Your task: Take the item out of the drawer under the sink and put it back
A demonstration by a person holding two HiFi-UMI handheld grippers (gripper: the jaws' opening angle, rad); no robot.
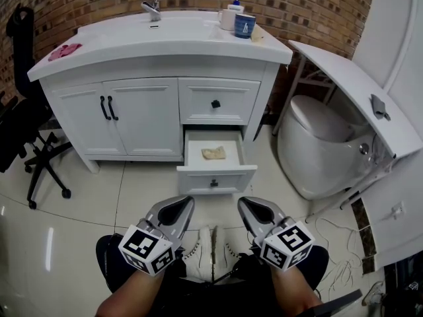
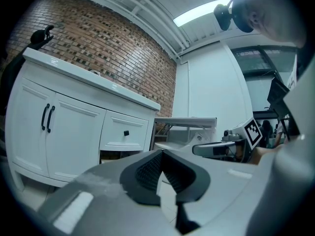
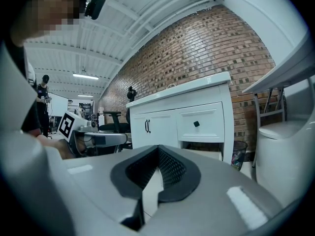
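Below the sink, the lower drawer (image 1: 216, 176) stood pulled out with a small tan item (image 1: 213, 152) lying on its floor, near the middle.

Both the left gripper (image 1: 184, 203) and the right gripper (image 1: 246, 204) were held low over the person's lap, well short of the drawer, each with its jaws clenched on nothing. To lift the item cleanly, one gripper would probably need to spread its jaws first, come down from above clear of the drawer's front wall, and pinch the item across its middle. What the item was could not be made out; it looked crumpled or cloth-like. Neither gripper view showed the drawer's inside, and the person's forearms were cut off at the bottom edge.
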